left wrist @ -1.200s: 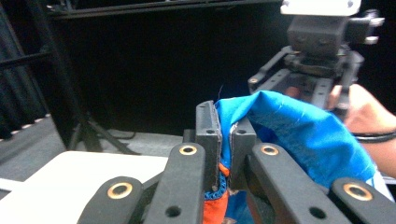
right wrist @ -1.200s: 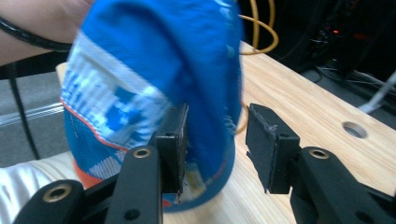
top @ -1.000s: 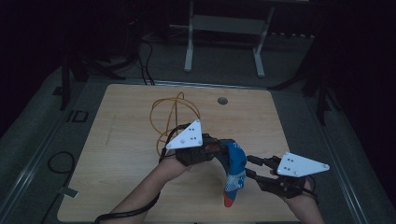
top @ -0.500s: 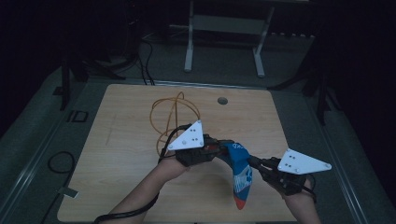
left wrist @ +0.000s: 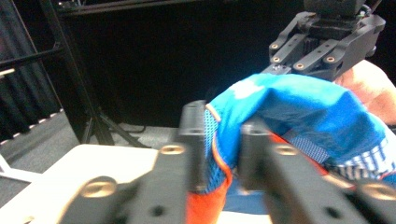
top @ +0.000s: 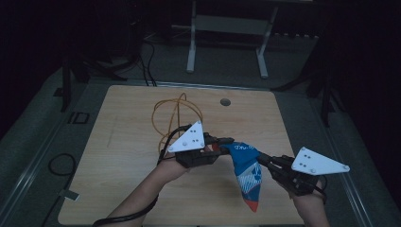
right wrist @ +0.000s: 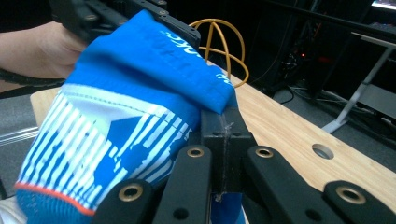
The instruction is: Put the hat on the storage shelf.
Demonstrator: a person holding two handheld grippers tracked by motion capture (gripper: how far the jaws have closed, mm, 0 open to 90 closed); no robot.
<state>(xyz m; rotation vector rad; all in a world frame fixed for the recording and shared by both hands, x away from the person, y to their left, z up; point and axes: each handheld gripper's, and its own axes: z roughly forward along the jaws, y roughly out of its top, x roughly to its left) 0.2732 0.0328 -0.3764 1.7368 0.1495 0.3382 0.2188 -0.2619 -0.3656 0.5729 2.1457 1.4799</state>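
Observation:
A blue sock with white stripes and an orange toe hangs above the wooden table, stretched between the two grippers. My right gripper is shut on the sock's blue cuff; in the right gripper view the jaws meet with the fabric pinched at their tips. My left gripper has just been opening. In the left gripper view its jaws stand apart, and the sock's edge lies loosely between them and over one jaw.
An orange cable lies coiled on the table behind the grippers. A round hole sits near the table's far edge. Dark floor, cables and a metal stand lie beyond the table.
The right gripper has closed on the sock's cuff. The left gripper's jaws have parted. The sock now hangs lower and farther right, toe pointing down.

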